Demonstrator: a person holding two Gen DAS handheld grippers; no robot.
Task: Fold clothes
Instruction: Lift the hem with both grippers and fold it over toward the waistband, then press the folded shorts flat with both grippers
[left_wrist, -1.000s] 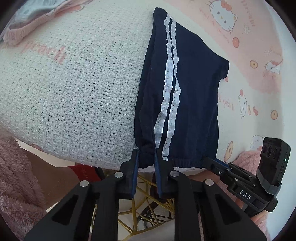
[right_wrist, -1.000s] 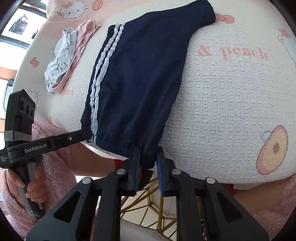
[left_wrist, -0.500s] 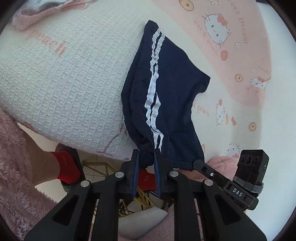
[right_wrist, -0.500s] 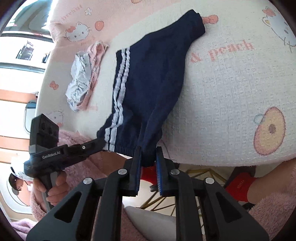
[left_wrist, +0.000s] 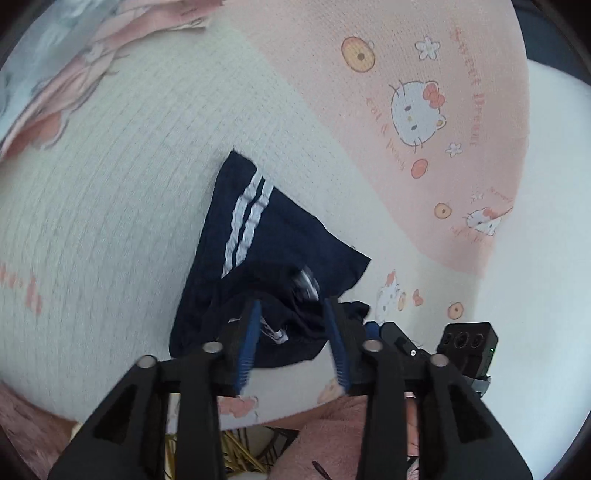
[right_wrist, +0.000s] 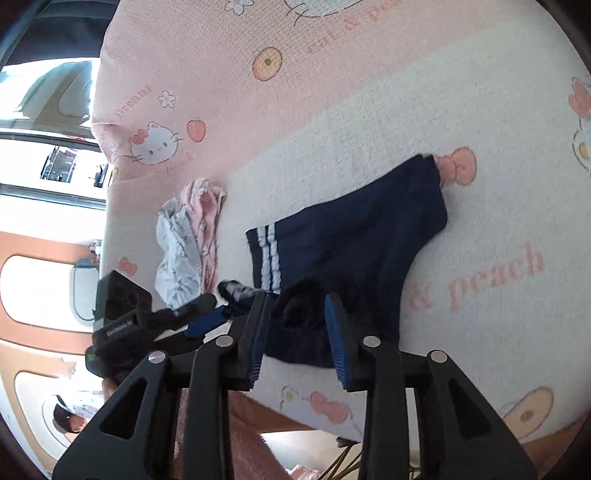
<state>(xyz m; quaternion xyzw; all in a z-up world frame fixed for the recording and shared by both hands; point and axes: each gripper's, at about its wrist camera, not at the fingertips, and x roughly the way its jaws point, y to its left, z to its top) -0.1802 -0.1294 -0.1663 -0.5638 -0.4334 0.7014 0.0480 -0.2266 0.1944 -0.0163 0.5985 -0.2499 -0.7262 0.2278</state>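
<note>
Shorts (left_wrist: 280, 251), navy with white stripes, are seen folded on the blanket (left_wrist: 122, 192) just ahead of both tools. Left gripper (left_wrist: 291, 332) and right gripper (right_wrist: 295, 325) are opening, fabric loose between unpressed pads.

A cream and pink waffle-weave blanket with cartoon cat and peach prints (left_wrist: 155, 177) (right_wrist: 480, 110) covers the surface. Directly on it lies a pair of navy blue shorts with two white side stripes (left_wrist: 258, 236) (right_wrist: 362, 236), folded over on itself and bunched at the blanket's near edge. Beside the shorts, on their striped side, lies a crumpled heap of pale grey and pink printed clothing (right_wrist: 188, 240) (left_wrist: 55, 74), near but apart from them.
</note>
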